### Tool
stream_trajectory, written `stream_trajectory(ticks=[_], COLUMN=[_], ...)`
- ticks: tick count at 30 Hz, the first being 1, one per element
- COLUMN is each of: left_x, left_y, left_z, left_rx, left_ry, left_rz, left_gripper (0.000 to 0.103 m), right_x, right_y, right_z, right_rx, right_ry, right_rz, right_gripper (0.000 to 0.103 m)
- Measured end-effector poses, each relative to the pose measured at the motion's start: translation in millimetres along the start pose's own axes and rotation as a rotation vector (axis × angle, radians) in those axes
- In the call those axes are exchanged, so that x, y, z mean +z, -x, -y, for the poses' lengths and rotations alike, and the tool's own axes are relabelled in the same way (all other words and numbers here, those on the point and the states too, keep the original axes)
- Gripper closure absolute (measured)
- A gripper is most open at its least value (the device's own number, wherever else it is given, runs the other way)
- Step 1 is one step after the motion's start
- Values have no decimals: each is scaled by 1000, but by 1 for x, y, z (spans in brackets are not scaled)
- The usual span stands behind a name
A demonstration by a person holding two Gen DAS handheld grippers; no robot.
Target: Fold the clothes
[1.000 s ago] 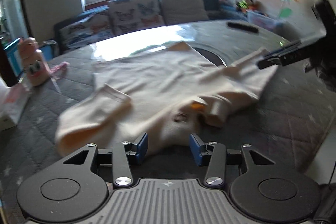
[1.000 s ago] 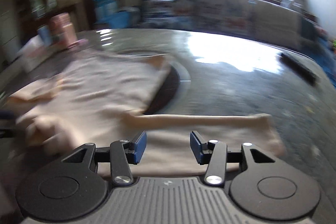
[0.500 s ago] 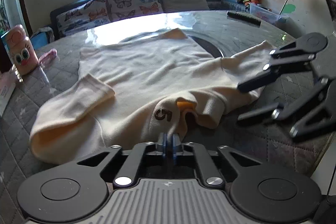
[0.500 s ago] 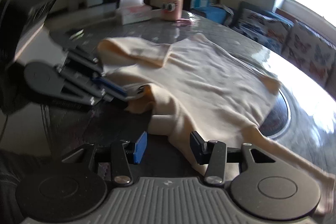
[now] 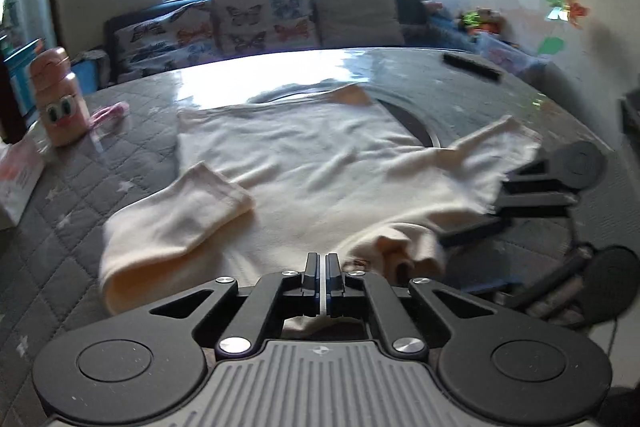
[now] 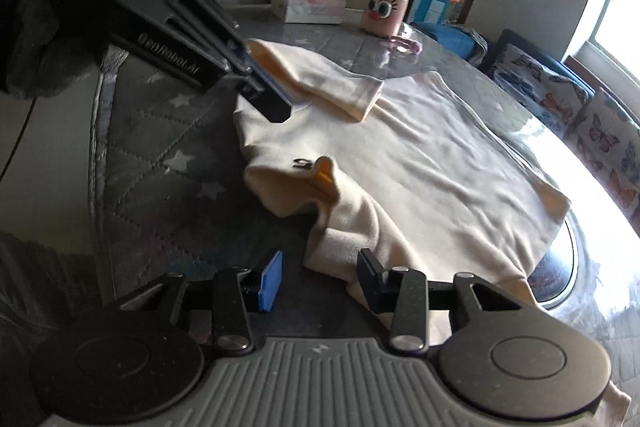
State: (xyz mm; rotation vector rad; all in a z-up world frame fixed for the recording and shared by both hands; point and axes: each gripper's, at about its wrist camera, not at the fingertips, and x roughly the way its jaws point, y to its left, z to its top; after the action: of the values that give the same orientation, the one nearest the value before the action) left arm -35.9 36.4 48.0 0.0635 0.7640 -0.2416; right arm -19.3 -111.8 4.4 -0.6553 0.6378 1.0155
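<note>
A cream long-sleeved shirt (image 5: 320, 163) lies spread on the grey quilted table (image 5: 60, 259), collar end toward me. One sleeve (image 5: 180, 211) is folded over the body; the other (image 5: 496, 143) trails off to the right. My left gripper (image 5: 324, 267) is shut on the shirt's near edge, beside the collar. In the right wrist view the left gripper (image 6: 272, 103) pinches the same shirt (image 6: 420, 155) at its far shoulder. My right gripper (image 6: 320, 281) straddles the near shoulder edge; its jaws are closing, and cloth lies between them without being pinched. The left wrist view shows the right gripper (image 5: 452, 263) at the right.
A pink cartoon bottle (image 5: 60, 99) and a tissue box (image 6: 310, 3) stand at the table's left side. A black remote (image 5: 472, 66) lies at the far right. A dark round inset (image 5: 416, 123) shows past the shirt. A sofa with butterfly cushions (image 5: 260, 19) stands behind.
My left gripper went from open to shut on the shirt's near edge. The right gripper swung round to the shirt's near shoulder, and its jaws narrowed a little.
</note>
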Motion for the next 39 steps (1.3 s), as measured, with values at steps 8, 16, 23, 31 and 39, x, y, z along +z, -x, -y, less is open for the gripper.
stream_trajectory(ticks=[8, 16, 23, 31, 39], left_x=[-11, -7, 3, 5, -10], left_y=[5, 9, -9, -39, -38], left_z=[22, 9, 0, 10, 19], left_rx=[-35, -8, -4, -17, -59], left_ry=[-130, -108, -69, -120, -174], left_rz=[12, 31, 21, -17, -38], left_gripper=[59, 59, 70, 79, 79], right_x=[0, 4, -3, 8, 5], right_y=[-9, 22, 41, 22, -17], right_z=[5, 24, 26, 46, 44], right_rx=[-23, 72, 177, 43, 80], right_ry=[-14, -122, -89, -179, -203], right_rz=[13, 42, 4, 28, -14], right_gripper=[88, 99, 98, 92, 91])
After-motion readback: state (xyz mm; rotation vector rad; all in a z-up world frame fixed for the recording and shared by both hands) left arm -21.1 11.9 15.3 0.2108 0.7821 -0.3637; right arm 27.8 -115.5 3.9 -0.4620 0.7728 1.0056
